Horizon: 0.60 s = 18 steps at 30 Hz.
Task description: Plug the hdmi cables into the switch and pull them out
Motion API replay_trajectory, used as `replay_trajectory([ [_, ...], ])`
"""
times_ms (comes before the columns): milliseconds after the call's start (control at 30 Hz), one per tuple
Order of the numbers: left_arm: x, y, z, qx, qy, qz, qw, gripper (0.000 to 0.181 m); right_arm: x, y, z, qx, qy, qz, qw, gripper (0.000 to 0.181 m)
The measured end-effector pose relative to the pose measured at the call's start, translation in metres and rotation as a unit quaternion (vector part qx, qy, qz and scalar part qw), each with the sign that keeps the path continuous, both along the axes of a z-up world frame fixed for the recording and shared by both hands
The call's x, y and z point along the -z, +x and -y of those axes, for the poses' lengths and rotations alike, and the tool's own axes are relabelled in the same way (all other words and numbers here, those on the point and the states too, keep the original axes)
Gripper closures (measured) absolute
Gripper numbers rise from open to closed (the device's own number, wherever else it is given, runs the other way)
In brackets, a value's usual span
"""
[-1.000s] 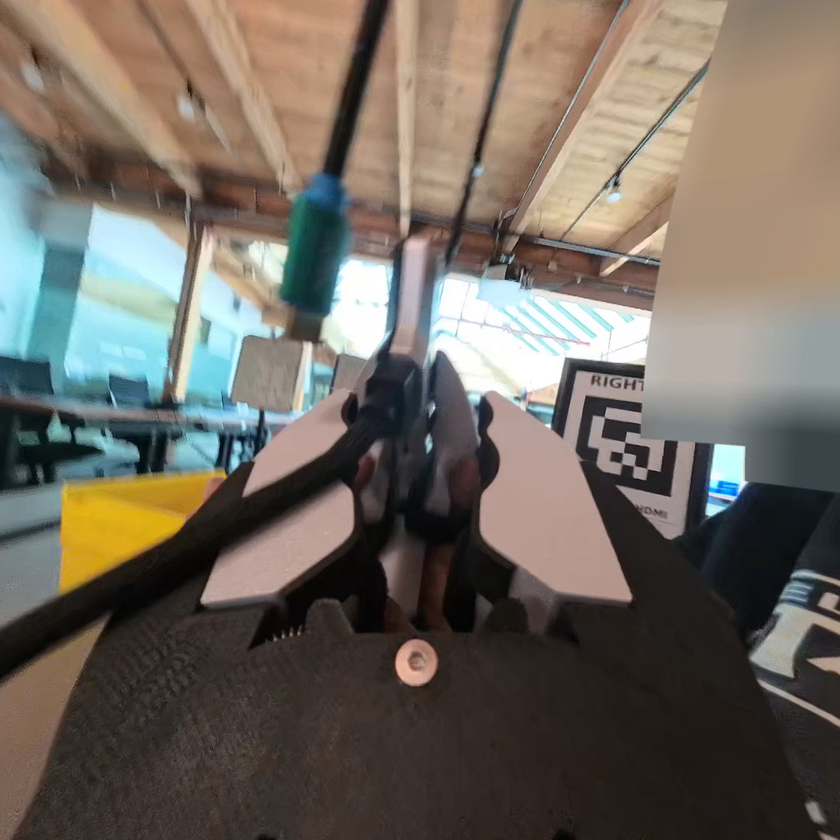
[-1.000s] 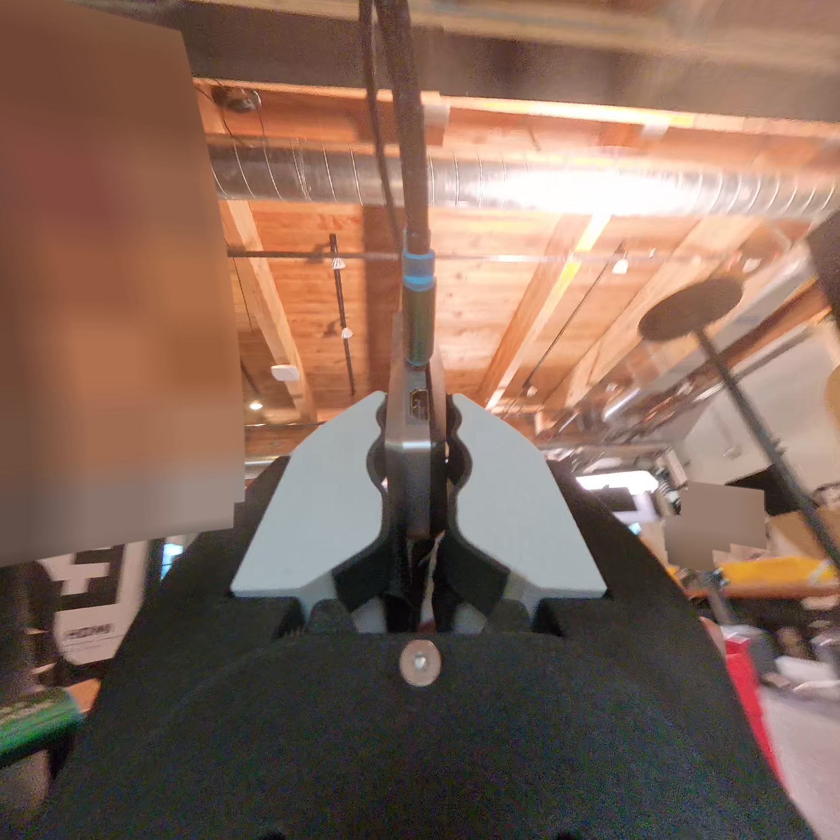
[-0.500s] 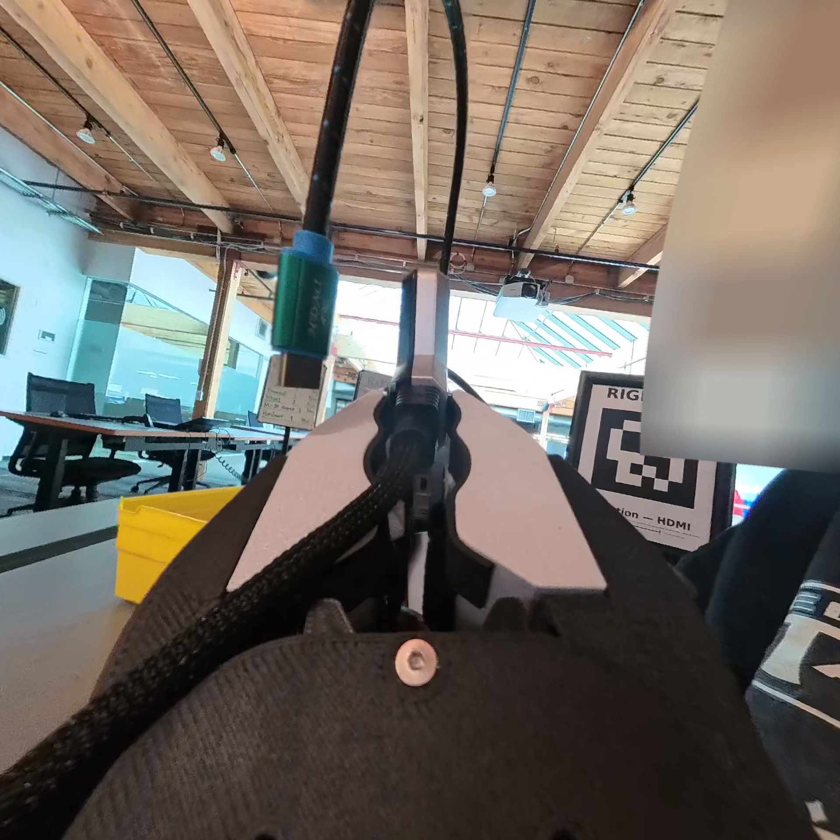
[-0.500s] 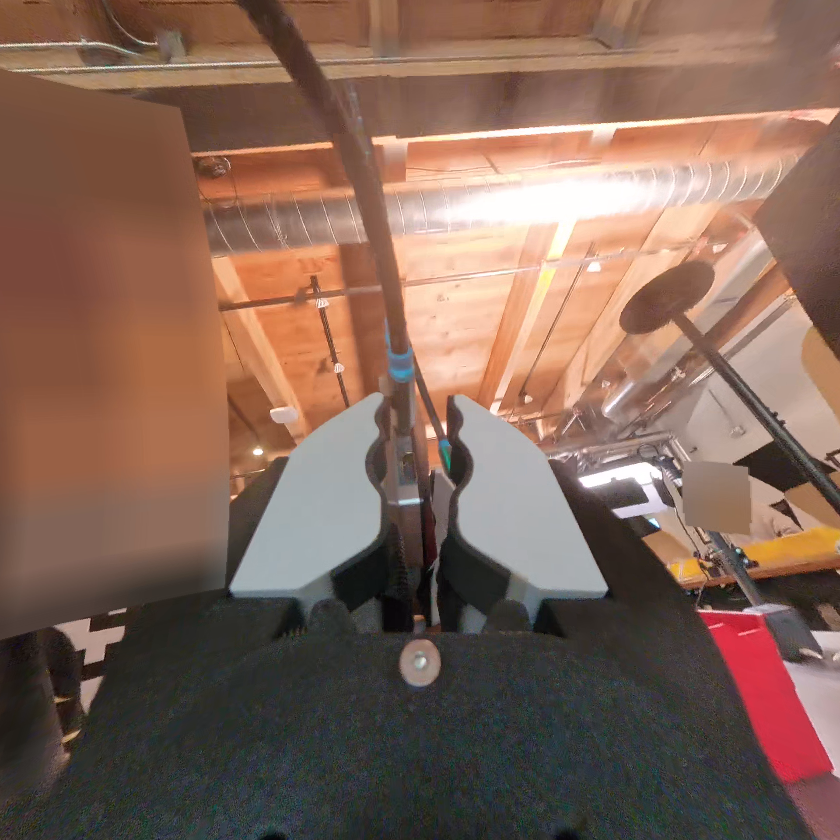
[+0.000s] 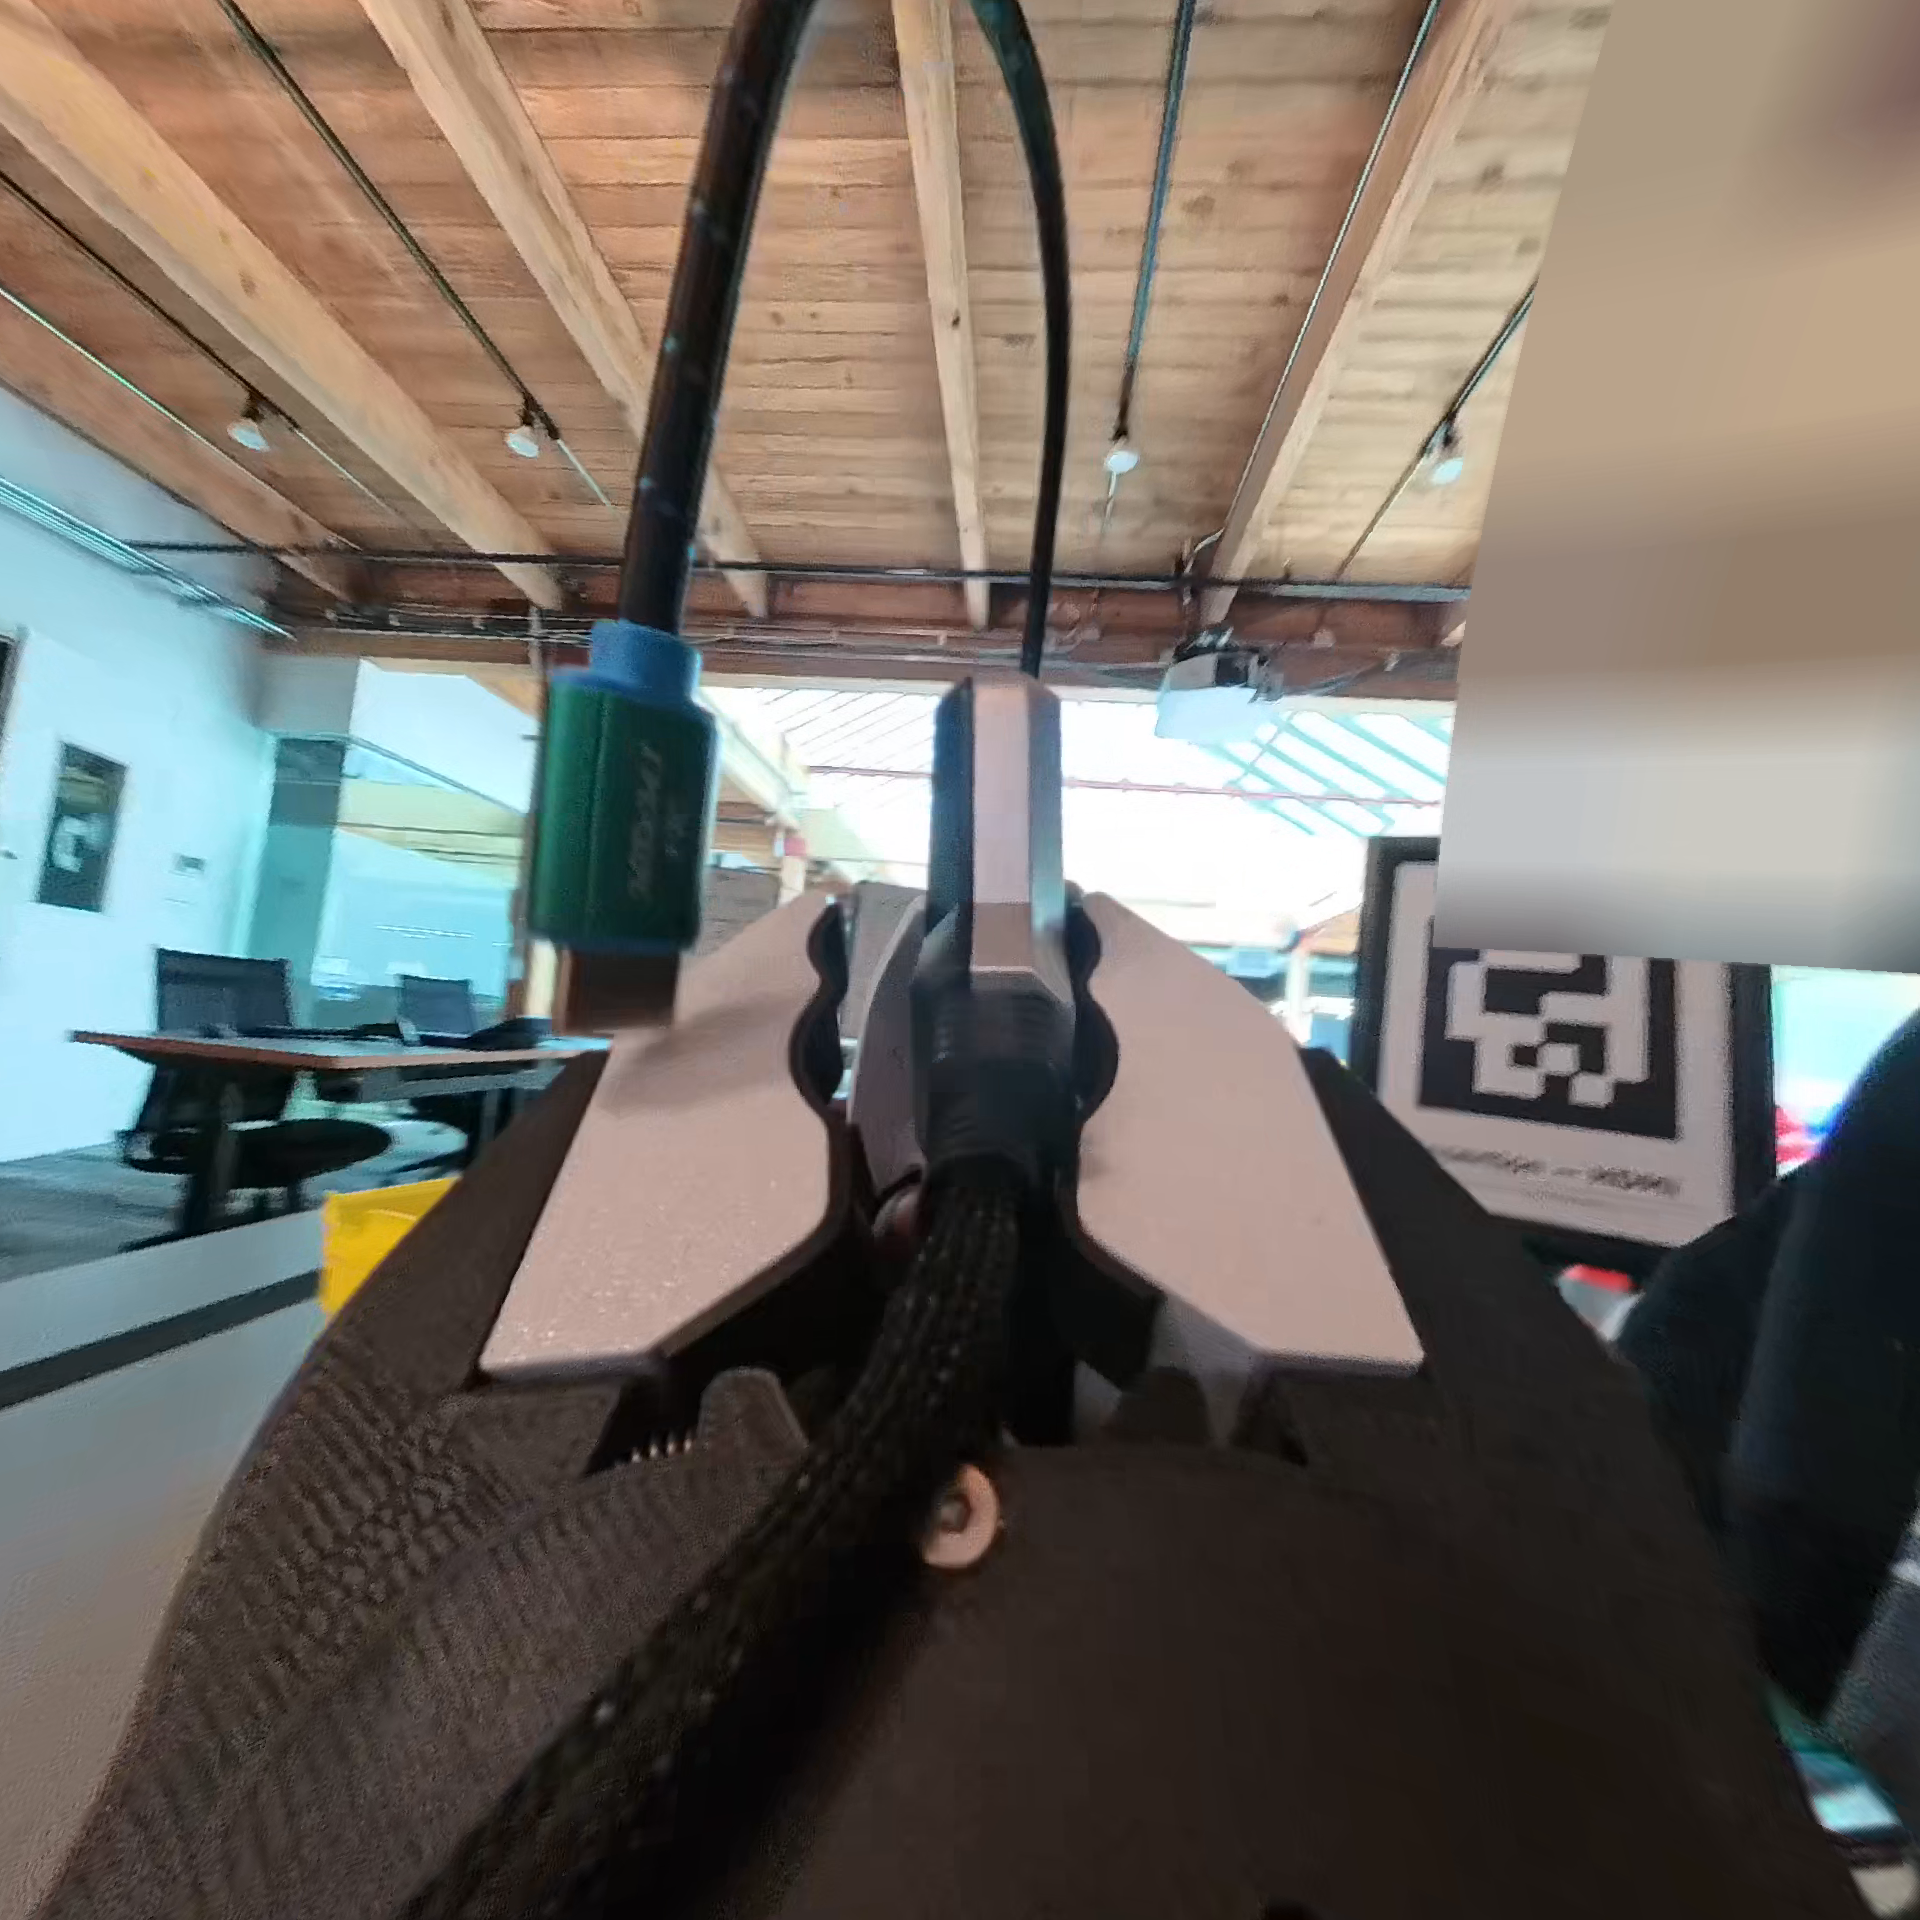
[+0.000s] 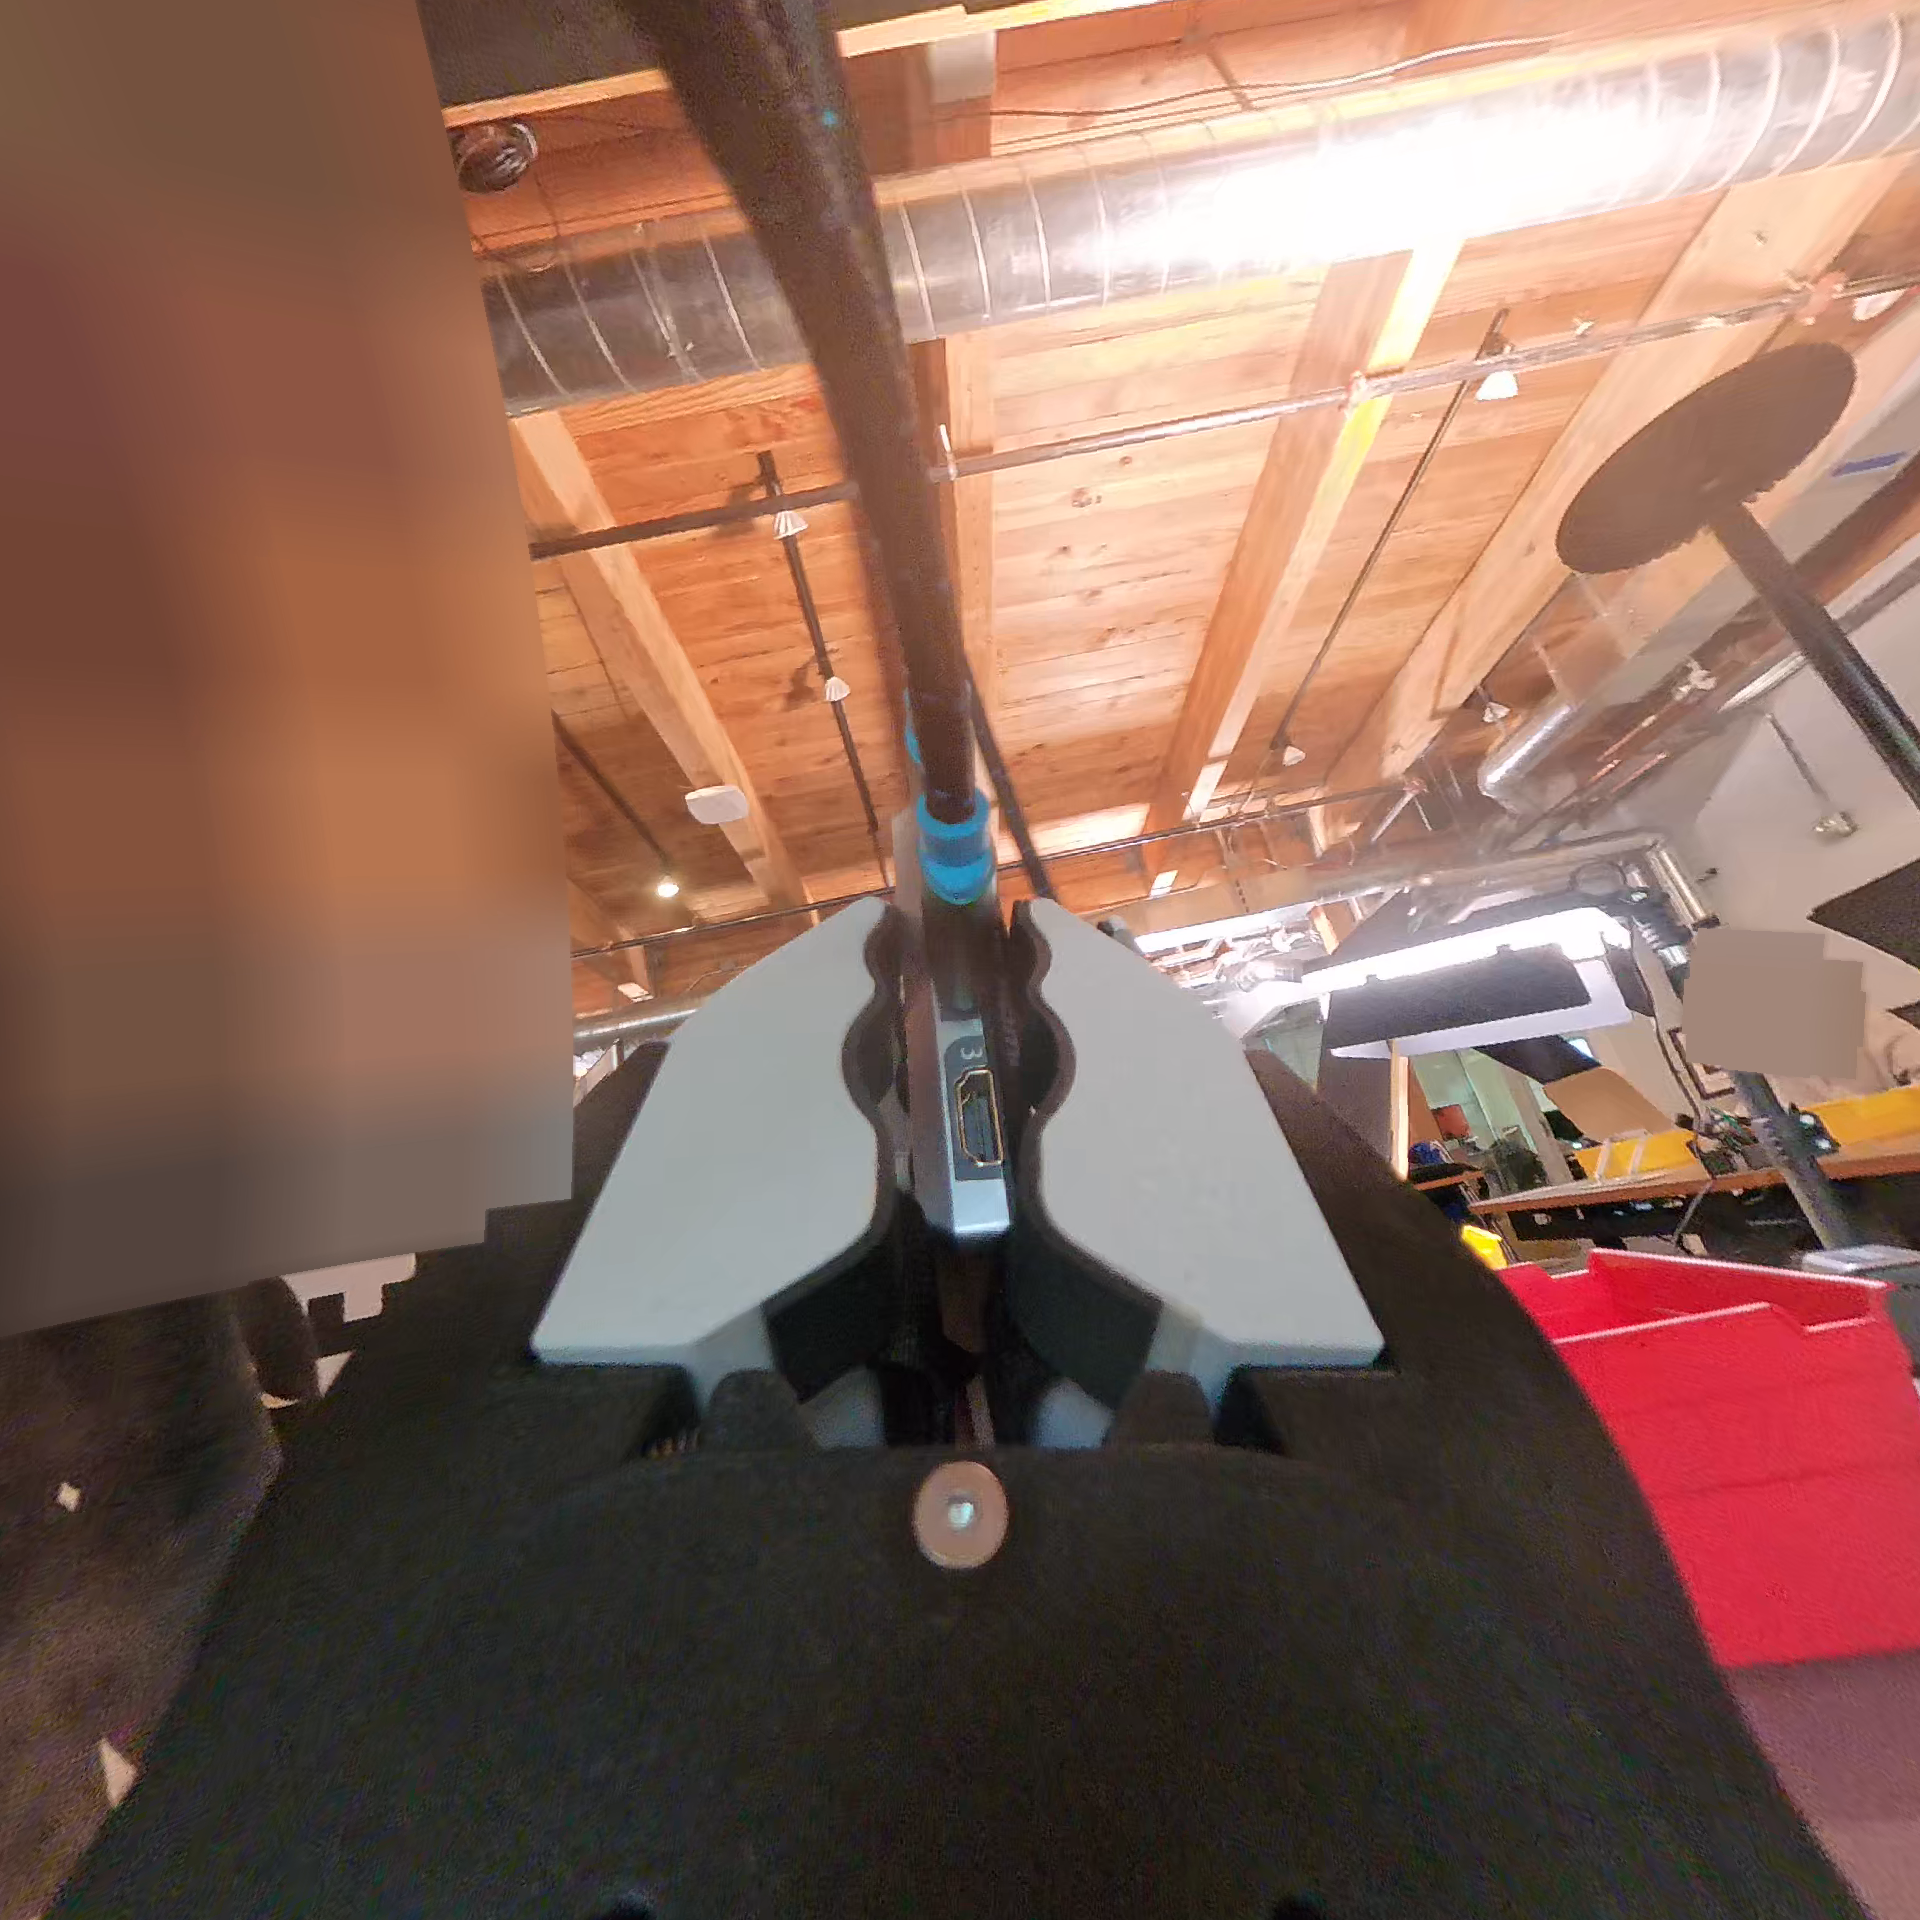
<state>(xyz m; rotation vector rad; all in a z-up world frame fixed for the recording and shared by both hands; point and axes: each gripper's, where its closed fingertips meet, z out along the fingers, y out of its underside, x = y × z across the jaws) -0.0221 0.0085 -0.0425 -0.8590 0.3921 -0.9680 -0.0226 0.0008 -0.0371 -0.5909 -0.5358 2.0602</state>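
**Two grippers, both clamped**

Left gripper (image 5: 971, 1023) pinches the black braided cable's (image 5: 914, 1340) silver plug (image 5: 997, 831). A green HDMI plug (image 5: 621, 810) with a blue collar hangs loose beside it. Right gripper (image 6: 956, 1049) squeezes the slim silver switch (image 6: 961, 1132), one port open, a blue-collared cable (image 6: 951, 852) plugged in above.

Two cable plugs (image 5: 621, 816) (image 5: 995, 1039), one switch (image 6: 961, 1127)

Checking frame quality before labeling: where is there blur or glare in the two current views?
Left wrist view: the green plug is motion-smeared, the windows behind it are blown out, and the switch in the left claw is fairly sharp. Right wrist view: glare on the ceiling duct, the empty port crisp.
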Motion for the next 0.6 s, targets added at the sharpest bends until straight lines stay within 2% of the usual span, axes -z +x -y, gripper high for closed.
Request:
replay_trajectory([
  [33,0.002,0.000,-0.002,-0.015,0.001,-0.012,1.000,0.141,0.001,-0.001,-0.002,0.001,-0.007,0.002,1.000,0.162],
  [67,0.003,0.000,-0.003,-0.017,-0.003,-0.015,1.000,0.144,0.002,-0.003,-0.005,0.000,-0.016,0.006,1.000,0.162],
  [100,0.003,0.000,-0.002,-0.008,-0.013,-0.010,1.000,0.155,0.002,-0.004,-0.007,-0.001,-0.020,0.007,1.000,0.161],
  [167,0.003,-0.001,-0.004,0.009,-0.036,0.004,0.999,0.157,0.002,-0.005,-0.009,0.003,-0.025,0.010,1.000,0.161],
  [267,0.003,-0.004,-0.003,0.037,-0.052,0.025,0.998,0.158,-0.001,0.011,-0.034,0.053,-0.090,-0.056,0.993,0.152],
  [300,0.004,-0.005,-0.005,0.037,-0.060,0.028,0.997,0.158,-0.001,0.016,-0.039,0.060,-0.101,-0.072,0.990,0.156],
  [333,0.006,-0.006,-0.008,0.034,-0.068,0.029,0.997,0.158,0.000,0.016,-0.039,0.059,-0.099,-0.067,0.991,0.163],
  [467,0.003,-0.013,-0.008,0.038,-0.065,0.062,0.995,0.158,0.004,0.009,-0.041,0.072,-0.101,-0.034,0.992,0.155],
  [533,0.003,-0.016,-0.009,0.030,-0.062,0.070,0.995,0.159,0.006,0.006,-0.041,0.086,-0.100,-0.022,0.991,0.159],
  [600,0.003,-0.018,-0.010,0.024,-0.060,0.071,0.995,0.159,0.007,0.005,-0.039,0.068,-0.100,-0.017,0.993,0.164],
])
